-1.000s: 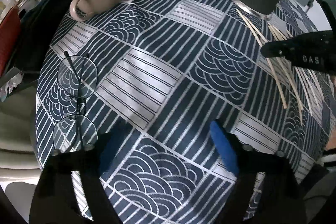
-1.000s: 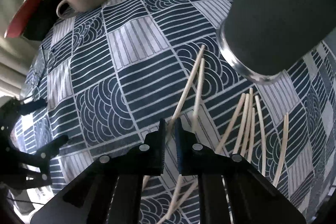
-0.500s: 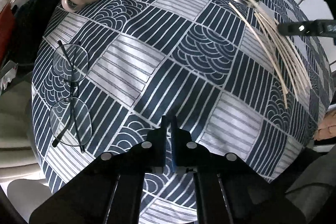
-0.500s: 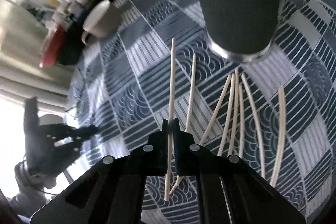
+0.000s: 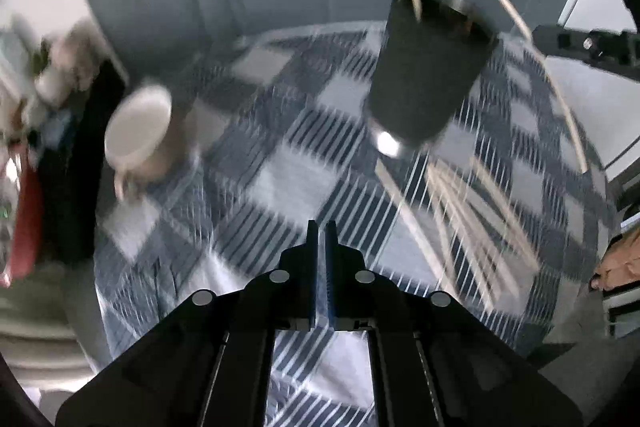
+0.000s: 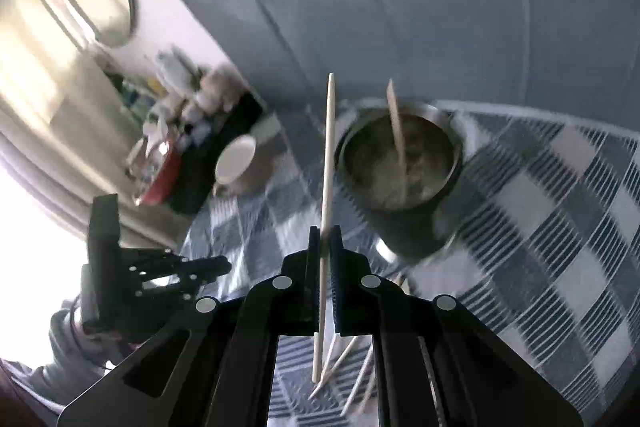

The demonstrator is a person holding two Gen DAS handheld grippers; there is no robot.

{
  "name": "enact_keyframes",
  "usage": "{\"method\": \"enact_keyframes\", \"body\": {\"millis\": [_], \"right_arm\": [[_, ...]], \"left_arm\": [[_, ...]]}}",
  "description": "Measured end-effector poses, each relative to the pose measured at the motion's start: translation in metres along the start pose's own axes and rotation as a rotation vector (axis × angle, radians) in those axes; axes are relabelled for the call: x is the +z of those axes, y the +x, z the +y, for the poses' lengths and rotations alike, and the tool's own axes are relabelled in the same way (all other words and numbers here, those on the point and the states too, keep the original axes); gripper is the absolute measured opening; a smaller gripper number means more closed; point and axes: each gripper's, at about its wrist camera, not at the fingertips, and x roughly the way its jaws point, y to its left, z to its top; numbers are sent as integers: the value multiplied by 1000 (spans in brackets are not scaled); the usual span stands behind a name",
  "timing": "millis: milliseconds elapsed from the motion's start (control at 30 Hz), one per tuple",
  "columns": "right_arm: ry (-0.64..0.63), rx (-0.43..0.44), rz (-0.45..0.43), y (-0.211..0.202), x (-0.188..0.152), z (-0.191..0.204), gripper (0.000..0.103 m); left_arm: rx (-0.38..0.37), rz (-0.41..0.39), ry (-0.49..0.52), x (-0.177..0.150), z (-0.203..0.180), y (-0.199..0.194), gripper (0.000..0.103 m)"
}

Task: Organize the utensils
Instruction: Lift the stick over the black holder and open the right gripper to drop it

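My right gripper (image 6: 325,231) is shut on a pale wooden chopstick (image 6: 328,147), held nearly upright in the air just left of the dark cup (image 6: 400,187). One chopstick (image 6: 396,123) stands inside that cup. Several more chopsticks (image 6: 352,367) lie on the patterned tablecloth below. In the left wrist view the dark cup (image 5: 424,75) stands ahead, the right gripper (image 5: 540,37) holds its chopstick (image 5: 516,19) beside the cup, and loose chopsticks (image 5: 460,195) lie to the right. My left gripper (image 5: 319,227) is shut with nothing in it, raised over the cloth.
A white mug (image 5: 138,131) stands at the table's far left, near a dark shelf with a red item (image 5: 26,219) and jars. A grey wall lies behind the table. The left gripper (image 6: 224,263) and a person's grey sleeve (image 6: 64,359) show at left.
Both grippers have risen off the table. The right one lifted a chopstick up beside the cup's mouth. The left gripper went from open to shut with nothing in it, and the views now tilt toward the wall.
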Motion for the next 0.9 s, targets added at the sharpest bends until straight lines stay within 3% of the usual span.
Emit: {"method": "enact_keyframes", "body": {"millis": [200, 400, 667, 900], "right_arm": [[-28, 3, -166, -13, 45, -15, 4], [-64, 32, -324, 5, 70, -32, 5], [-73, -10, -320, 50, 49, -65, 5], [-108, -6, -279, 54, 14, -67, 5]], "left_arm": [[-58, -117, -28, 72, -10, -18, 4], [-101, -165, -57, 122, -23, -6, 4], [-101, -123, -62, 142, -34, 24, 4], [-93, -103, -67, 140, -36, 34, 4]]}}
